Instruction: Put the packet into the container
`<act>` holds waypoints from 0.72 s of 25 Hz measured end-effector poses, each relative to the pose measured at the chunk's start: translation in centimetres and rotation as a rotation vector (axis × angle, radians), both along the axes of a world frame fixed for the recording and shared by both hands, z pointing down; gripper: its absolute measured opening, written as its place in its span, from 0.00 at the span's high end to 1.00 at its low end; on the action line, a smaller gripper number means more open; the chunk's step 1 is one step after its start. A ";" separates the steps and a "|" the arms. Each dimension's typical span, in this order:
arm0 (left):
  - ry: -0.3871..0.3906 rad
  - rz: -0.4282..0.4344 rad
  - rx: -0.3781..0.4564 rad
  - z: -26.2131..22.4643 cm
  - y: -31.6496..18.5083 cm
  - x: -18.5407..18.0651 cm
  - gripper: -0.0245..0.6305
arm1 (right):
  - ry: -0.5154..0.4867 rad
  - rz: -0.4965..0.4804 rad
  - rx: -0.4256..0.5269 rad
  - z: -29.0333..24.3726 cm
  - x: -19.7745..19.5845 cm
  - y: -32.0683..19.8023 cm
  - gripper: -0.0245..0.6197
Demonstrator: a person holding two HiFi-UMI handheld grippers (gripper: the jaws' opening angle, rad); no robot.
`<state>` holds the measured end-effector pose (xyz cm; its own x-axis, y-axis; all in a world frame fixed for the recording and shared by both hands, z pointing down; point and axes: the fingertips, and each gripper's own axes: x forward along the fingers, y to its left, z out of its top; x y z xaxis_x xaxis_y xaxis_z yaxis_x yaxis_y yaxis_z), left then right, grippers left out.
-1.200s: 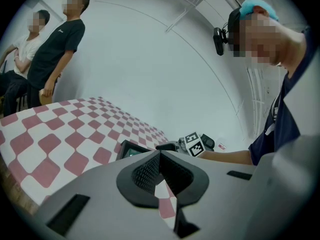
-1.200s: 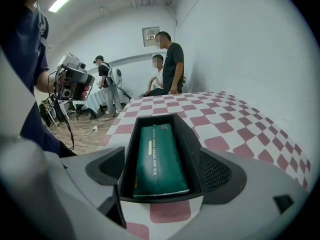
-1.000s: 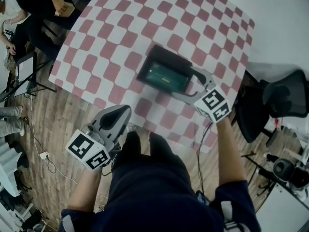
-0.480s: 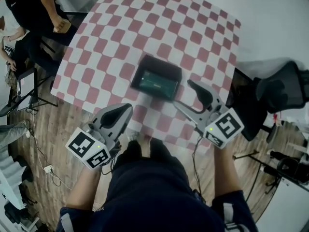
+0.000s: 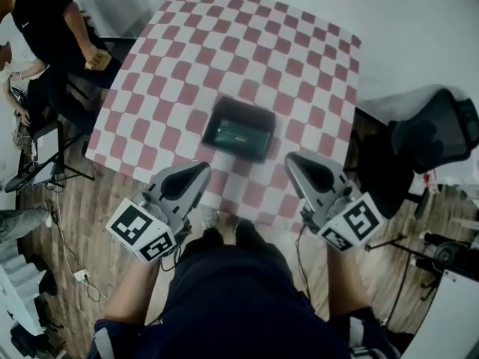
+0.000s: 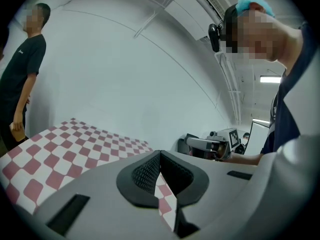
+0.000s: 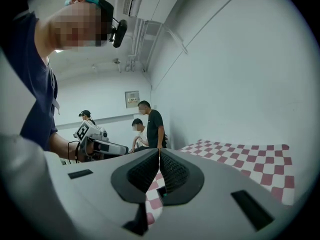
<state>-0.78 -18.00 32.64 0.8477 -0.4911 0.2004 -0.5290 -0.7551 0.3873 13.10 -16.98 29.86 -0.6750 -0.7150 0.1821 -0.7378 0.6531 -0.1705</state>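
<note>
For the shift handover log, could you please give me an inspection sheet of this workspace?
Surface: chequered tablecloth, lying flat.
Job's things: packet lying inside the black container, mid-table.
Clutter: nothing seen on the table.
Tools: left tool shut, empty; right tool has just closed, empty; both over the table's near edge, clear of the black container.
Cables: floor cable trailing over the wooden floor at left.
Surroundings: office chair at right; people by the far-left corner.

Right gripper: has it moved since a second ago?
Yes. The right gripper has pulled back from the container's right end toward the person and now sits apart from it; its jaws have just closed, empty.
</note>
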 end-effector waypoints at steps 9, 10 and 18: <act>0.001 0.029 0.014 -0.9 1.9 0.4 0.92 | -0.068 0.038 -0.002 -0.8 -0.1 2.6 0.94; 0.002 0.032 0.014 -0.9 2.1 0.5 0.92 | -0.072 0.039 -0.005 -0.7 -0.2 2.9 0.94; 0.005 0.050 0.019 -0.9 3.2 0.8 0.92 | -0.106 0.062 -0.053 0.5 0.1 4.4 0.94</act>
<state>0.06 -14.77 31.73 0.8722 -0.4521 0.1868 -0.4887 -0.7878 0.3749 13.16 -12.63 30.40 -0.6472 -0.7474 0.1502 -0.7525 0.5948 -0.2828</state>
